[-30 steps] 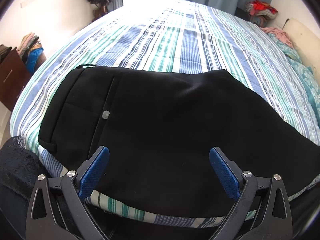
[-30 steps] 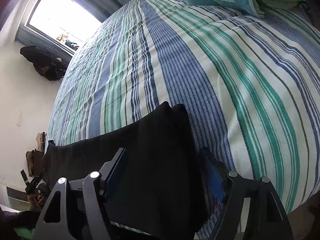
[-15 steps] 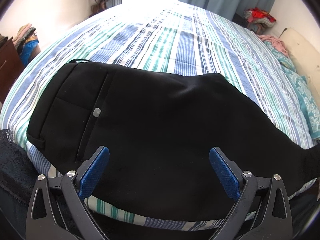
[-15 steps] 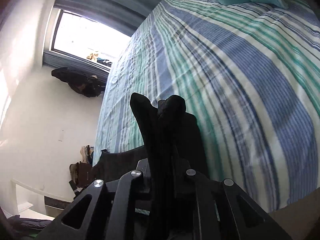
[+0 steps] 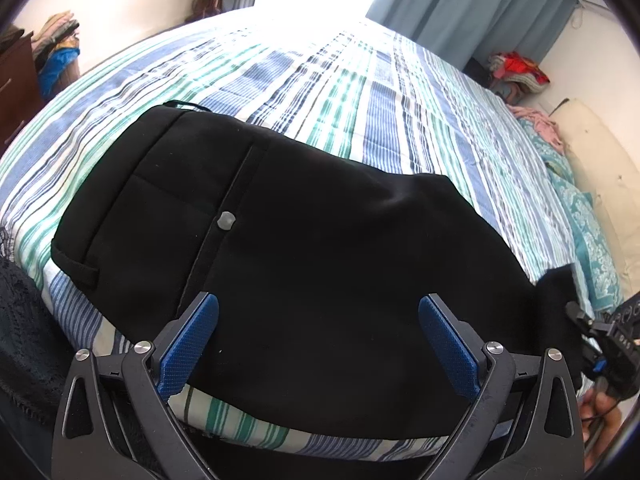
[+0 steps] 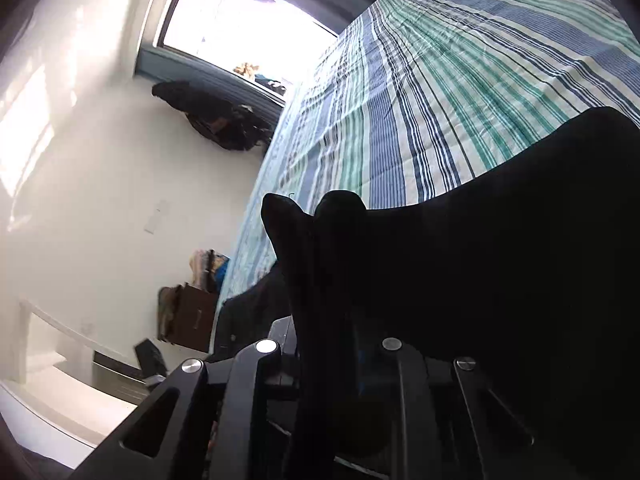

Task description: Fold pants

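Note:
Black pants lie across the near edge of the striped bed, waistband at the left with a grey button showing. My left gripper is open and hovers over the pants' near part, its blue pads apart. My right gripper is shut on the leg ends of the pants and holds them lifted off the bed; the cloth hides its pads. The right gripper also shows at the right edge of the left wrist view, with the black cloth bunched in it.
Teal pillows and a cream headboard are at the bed's right. Curtains and a bright window stand beyond the far side. A dark wooden dresser with piled clothes stands left of the bed.
My right gripper closed on the pant leg ends and lifted them, tilting toward the left. It now enters the left wrist view. My left gripper stayed open and shifted slightly.

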### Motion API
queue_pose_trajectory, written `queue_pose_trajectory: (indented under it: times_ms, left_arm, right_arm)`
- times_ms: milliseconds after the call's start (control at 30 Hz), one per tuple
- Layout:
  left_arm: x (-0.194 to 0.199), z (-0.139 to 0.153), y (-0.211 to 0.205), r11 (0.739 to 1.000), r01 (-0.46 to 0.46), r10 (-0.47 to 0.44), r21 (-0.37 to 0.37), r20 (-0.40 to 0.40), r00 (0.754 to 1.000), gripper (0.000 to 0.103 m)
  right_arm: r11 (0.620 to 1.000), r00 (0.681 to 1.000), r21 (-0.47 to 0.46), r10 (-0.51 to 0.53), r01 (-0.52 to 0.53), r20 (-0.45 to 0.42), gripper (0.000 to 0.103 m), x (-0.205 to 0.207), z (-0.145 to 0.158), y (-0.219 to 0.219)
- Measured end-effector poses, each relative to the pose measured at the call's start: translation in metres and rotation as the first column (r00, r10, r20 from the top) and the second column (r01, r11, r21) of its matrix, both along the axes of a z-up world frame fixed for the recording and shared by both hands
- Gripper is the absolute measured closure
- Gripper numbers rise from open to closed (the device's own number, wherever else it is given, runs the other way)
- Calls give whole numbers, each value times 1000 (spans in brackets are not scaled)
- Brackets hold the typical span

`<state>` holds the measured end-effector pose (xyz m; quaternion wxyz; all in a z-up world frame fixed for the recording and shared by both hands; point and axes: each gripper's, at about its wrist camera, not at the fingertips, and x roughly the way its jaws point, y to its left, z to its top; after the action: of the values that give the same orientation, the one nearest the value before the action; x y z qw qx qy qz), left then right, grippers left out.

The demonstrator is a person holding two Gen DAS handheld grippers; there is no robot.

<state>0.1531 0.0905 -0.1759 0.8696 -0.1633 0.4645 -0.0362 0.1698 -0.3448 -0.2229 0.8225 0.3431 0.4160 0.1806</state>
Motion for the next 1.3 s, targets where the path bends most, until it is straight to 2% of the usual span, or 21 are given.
queue_pose_trajectory:
  times_ms: [33,100,167,233,267,333,367,433,533,700,733,767,800,833,900,1000,1067,1100,1167,1233,1300]
  left_arm:
    - [-1,1,-2,1000,10,-10,1,3,1000,2]
    - [-6,6,-7,999,42,-43,8,18,999,2]
    - [-12,14,-20,995,94,-95,18,39,995,2]
    - [-17,23,-45,983,184,-185,20,68,980,2]
    - [-19,28,-61,971,240,-241,14,81,967,2]
    - [-21,36,-100,929,370,-368,-1,100,924,2]
    - [-21,39,-120,903,430,-427,1,105,898,2]
    - [-15,40,-157,859,512,-511,12,101,854,4]
    - [1,31,-196,828,561,-561,18,56,826,26]
    - [11,7,-233,786,612,-611,84,-45,791,41]
    - [10,2,-239,775,624,-621,100,-66,781,49]
    - [10,-2,-244,768,630,-624,116,-87,776,76]
    - [10,-6,-245,770,623,-614,139,-105,782,92]
    - [10,-5,-244,779,610,-601,142,-103,792,99]
    - [5,7,-235,800,590,-586,110,-64,808,101]
    - [-5,30,-214,819,557,-563,136,8,826,101]
    - [-5,26,-201,836,528,-535,149,7,845,101]
    - [-1,16,-198,840,520,-523,153,-25,852,101]
    - [6,-5,-200,842,517,-511,154,-79,856,100]
    - [5,-12,-206,833,523,-517,181,-82,852,99]
    - [1,-7,-208,826,528,-526,198,-67,848,95]
  right_arm:
    - [996,1000,-84,16,-17,-18,49,2,-2,19]
    - [983,998,-171,63,-62,2,44,-10,4,40]
    - [965,994,-257,77,-57,72,36,-35,26,35]
    - [933,984,-358,41,25,176,9,-66,51,16]
    - [910,973,-405,5,91,230,5,-75,60,6]
    - [861,950,-464,-63,207,306,3,-101,67,-15]
    - [850,944,-462,-112,253,312,2,-104,66,-29]
    - [868,929,-375,-222,326,295,3,-107,62,-56]
    - [866,911,-315,-307,388,276,2,-107,57,-76]
    - [872,910,-305,-298,382,288,3,-104,63,-80]
    - [874,909,-300,-299,383,291,3,-104,63,-80]
    - [875,908,-293,-301,385,292,3,-104,62,-79]
    - [876,906,-288,-304,387,293,3,-103,62,-80]
    - [877,906,-285,-304,387,294,3,-104,63,-80]
    - [874,903,-286,-307,393,301,3,-105,63,-80]
    - [854,887,-308,-313,419,341,3,-111,71,-79]
    - [840,894,-348,-306,416,328,3,-109,71,-76]
    - [836,905,-372,-302,403,300,2,-104,66,-75]
    - [871,942,-366,-268,327,204,3,-89,48,-72]
    - [922,974,-313,-212,228,85,3,-71,22,-68]
    - [964,985,-224,-161,145,-55,2,-56,-12,-64]
